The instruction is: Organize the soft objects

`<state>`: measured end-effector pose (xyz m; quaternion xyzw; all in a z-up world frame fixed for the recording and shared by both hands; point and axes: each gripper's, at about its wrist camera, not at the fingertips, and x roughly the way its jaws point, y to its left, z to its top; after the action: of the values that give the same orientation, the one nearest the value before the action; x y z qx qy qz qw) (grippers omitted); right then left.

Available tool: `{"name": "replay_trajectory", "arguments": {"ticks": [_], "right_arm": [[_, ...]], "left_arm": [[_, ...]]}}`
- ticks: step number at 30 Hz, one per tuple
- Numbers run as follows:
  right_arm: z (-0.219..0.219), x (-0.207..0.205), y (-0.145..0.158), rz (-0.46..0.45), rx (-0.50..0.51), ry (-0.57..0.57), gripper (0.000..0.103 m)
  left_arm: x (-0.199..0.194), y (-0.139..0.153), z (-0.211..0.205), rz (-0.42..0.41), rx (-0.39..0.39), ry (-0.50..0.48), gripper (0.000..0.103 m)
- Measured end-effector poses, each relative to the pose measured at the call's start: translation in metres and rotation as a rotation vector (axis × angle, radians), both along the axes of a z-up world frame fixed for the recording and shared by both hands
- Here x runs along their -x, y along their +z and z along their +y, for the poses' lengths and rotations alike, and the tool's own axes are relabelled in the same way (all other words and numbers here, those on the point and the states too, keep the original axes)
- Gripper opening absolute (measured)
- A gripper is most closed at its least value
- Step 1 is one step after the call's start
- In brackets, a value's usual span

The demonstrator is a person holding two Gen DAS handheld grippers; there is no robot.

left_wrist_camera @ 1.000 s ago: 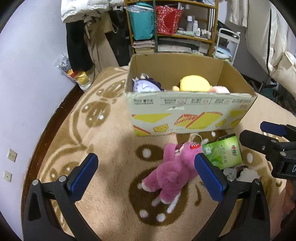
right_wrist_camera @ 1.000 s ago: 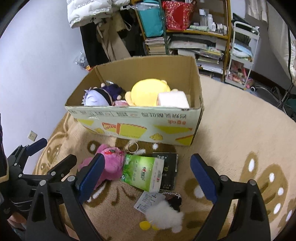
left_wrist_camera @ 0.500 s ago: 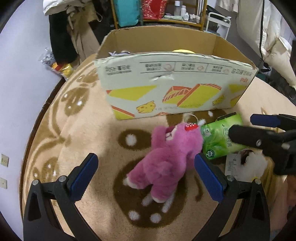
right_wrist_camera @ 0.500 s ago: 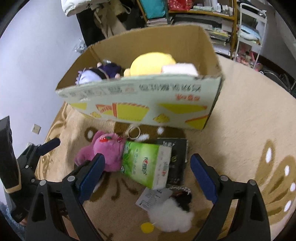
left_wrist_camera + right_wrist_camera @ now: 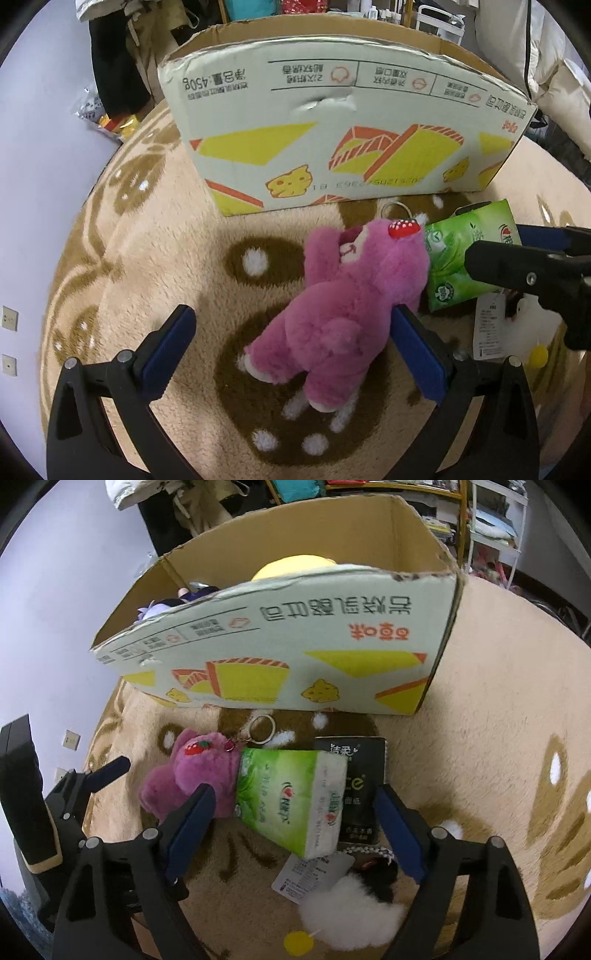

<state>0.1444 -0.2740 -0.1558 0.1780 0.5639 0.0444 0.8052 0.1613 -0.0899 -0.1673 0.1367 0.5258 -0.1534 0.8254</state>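
Note:
A pink plush bear (image 5: 343,314) lies on the patterned rug in front of the cardboard box (image 5: 332,147). My left gripper (image 5: 293,350) is open and low over it. The bear's body sits between the fingers, with the right pad (image 5: 417,354) close by its side. A green tissue pack (image 5: 291,801) leans on the bear's head (image 5: 199,764). My right gripper (image 5: 295,827) straddles the pack with its jaws closing, and the pads are still clear of it. Inside the box (image 5: 295,657) are a yellow plush (image 5: 291,563) and a purple-haired doll (image 5: 173,602).
A black tissue pack (image 5: 354,775) lies under the green one. A white fluffy toy (image 5: 351,908) with a paper tag (image 5: 310,871) lies near the right gripper. A metal keyring (image 5: 260,729) sits by the box. Shelves (image 5: 406,487) and hanging clothes stand behind it, with the wall to the left.
Both grippers have sunk toward the rug, so the bear and the tissue pack now lie between their fingers. The right jaws have narrowed slightly.

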Motion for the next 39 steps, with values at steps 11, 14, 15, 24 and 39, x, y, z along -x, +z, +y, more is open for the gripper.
{"name": "replay_trajectory", "arguments": {"ticks": [11,14,15,24,39], "right_arm": [[-0.007,-0.004,-0.003,-0.002,-0.036,-0.039,0.092],[-0.011,-0.002,-0.003,0.004,-0.009,-0.038,0.088],[-0.010,-0.002,-0.004,0.011,0.002,-0.035,0.083],[-0.013,-0.001,-0.008,0.029,0.002,-0.011,0.080],[-0.038,0.013,0.017,-0.076,-0.036,-0.057,0.067]], "left_arm": [[-0.012,-0.014,-0.003,0.047,0.030,-0.041,0.103],[-0.013,-0.016,-0.011,0.030,-0.006,-0.076,0.103],[-0.013,-0.016,-0.012,0.022,-0.014,-0.080,0.103],[-0.018,-0.033,-0.025,0.073,-0.061,-0.083,0.103],[-0.011,-0.031,-0.024,0.055,-0.059,-0.071,0.100]]}}
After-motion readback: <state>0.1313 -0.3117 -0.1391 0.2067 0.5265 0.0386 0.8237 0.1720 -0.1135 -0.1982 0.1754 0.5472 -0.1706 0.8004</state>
